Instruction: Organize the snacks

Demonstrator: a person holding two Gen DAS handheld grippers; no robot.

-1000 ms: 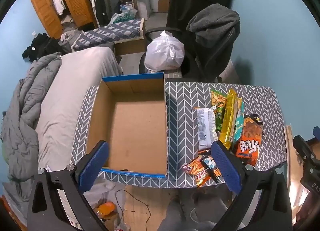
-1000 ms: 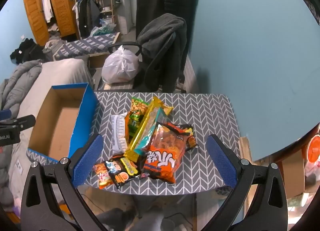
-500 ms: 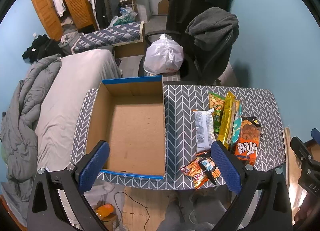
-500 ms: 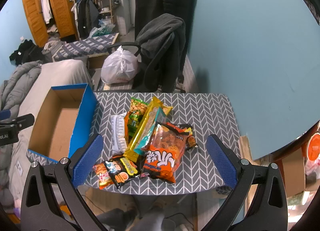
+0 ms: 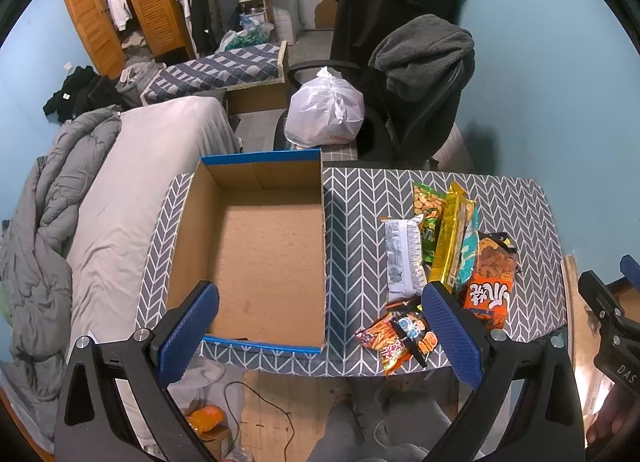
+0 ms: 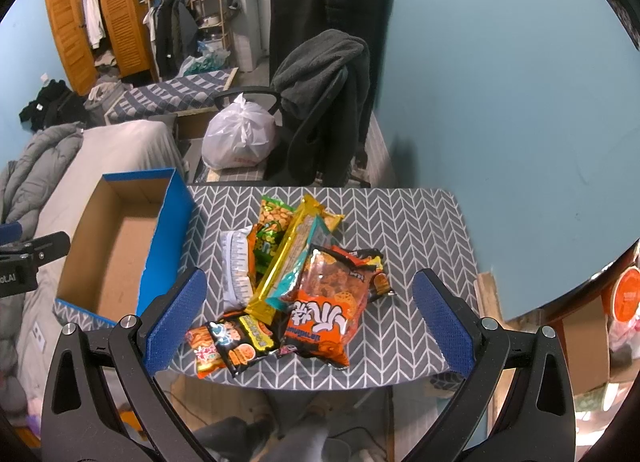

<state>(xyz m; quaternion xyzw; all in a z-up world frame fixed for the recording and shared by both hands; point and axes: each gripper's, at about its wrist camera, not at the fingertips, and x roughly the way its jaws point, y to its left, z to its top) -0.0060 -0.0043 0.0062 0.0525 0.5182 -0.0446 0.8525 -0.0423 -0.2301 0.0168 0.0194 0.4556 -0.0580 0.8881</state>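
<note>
I hold both grippers wide and empty above the table: the left gripper [image 5: 318, 336] frames the empty box [image 5: 256, 258] at centre-left, the right gripper [image 6: 308, 318] frames the snacks [image 6: 296, 282] at centre, ready for picking.

Left claw [image 5: 320, 332] gapes above cardboard box [image 5: 256, 246], snack packets [image 5: 448, 254] beside.

A lived-in bedroom, bed [image 5: 132, 190] with grey duvet [image 5: 44, 198] beside the table [image 5: 360, 198], wooden wardrobe [image 5: 132, 6] beyond the bed, draped chair [image 5: 420, 82] behind the table
</note>
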